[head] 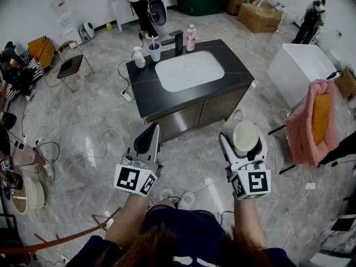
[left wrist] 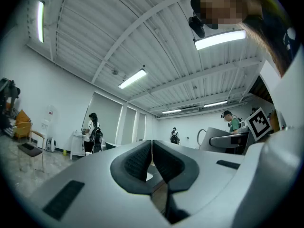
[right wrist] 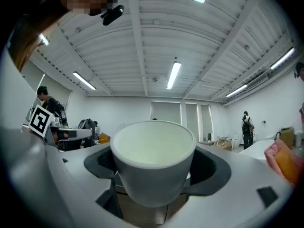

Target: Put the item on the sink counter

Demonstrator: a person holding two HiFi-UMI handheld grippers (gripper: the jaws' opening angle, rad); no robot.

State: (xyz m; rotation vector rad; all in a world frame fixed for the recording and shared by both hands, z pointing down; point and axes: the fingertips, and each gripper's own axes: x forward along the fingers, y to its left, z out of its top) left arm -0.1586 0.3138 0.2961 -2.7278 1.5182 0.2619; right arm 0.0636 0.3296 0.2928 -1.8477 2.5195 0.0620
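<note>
Closest in, the person's two forearms reach forward side by side, each held roughly level and aimed at the black-topped sink desk (head: 236, 67) ahead. The right gripper (head: 245, 144) is clamped wide around a plain white tapered cup (right wrist: 153, 167), pads on its side wall below the rim, mouth up. The cup hangs over the grey marble floor (head: 100, 110), well short of the desk's front edge. It looks empty, so probably light; it is stiff, smooth and narrowing downward, likely to slide if the squeeze eases, and possibly chippable. That mid-wall hold suits it. The left gripper (left wrist: 152, 152) is clenched on nothing. The desk's front-right corner lies bare beside the white oval basin (head: 189, 70).
</note>
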